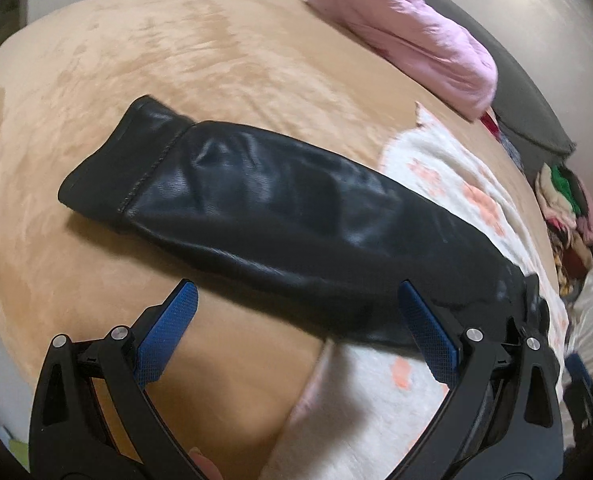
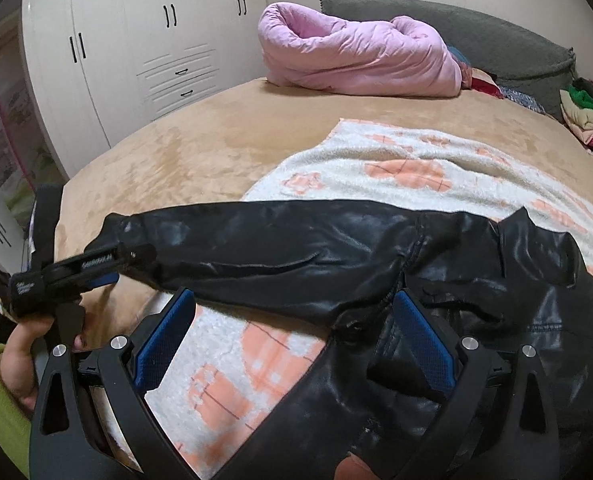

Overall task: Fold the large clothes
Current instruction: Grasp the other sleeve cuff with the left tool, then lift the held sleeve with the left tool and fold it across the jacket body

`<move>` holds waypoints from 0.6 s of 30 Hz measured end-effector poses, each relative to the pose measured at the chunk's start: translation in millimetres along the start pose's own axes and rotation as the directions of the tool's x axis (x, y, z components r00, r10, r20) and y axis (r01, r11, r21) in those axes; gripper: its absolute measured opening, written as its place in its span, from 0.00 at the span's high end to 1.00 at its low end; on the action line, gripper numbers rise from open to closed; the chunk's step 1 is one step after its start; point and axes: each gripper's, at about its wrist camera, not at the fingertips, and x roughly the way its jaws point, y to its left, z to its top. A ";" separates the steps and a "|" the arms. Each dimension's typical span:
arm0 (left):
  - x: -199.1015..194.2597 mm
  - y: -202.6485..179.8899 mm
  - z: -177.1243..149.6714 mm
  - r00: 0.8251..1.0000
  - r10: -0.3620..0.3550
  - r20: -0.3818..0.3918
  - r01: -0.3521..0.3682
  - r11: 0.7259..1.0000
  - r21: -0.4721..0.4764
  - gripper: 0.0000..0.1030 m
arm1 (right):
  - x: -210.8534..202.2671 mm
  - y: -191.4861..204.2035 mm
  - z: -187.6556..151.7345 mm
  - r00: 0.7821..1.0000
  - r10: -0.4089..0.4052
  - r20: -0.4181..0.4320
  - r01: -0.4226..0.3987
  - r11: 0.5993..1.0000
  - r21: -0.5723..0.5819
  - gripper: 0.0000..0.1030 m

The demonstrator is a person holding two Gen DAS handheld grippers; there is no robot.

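Note:
A black leather jacket [image 2: 476,280] lies on a white blanket with orange patches [image 2: 416,168] on a tan bed [image 2: 200,148]. Its sleeve [image 1: 256,208] stretches out to the left, cuff [image 1: 112,160] on the tan cover. My left gripper [image 1: 296,300] is open and empty, just short of the sleeve's near edge. It also shows in the right wrist view [image 2: 108,270] beside the cuff. My right gripper [image 2: 292,304] is open and empty, over the armpit where the sleeve meets the body; its right finger [image 2: 420,332] is over the leather.
A rolled pink quilt [image 2: 356,56] lies at the far side of the bed by a grey headboard [image 2: 476,36]. A pile of mixed clothes [image 2: 588,120] sits at the far right. White wardrobes [image 2: 136,52] stand beyond the bed's left side.

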 end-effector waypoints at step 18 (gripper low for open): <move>-62.8 -41.8 41.4 0.956 -0.138 0.261 0.127 0.990 0.060 0.99 | -49.4 -103.5 -44.7 0.997 -0.074 0.026 0.065 0.966 0.249 0.04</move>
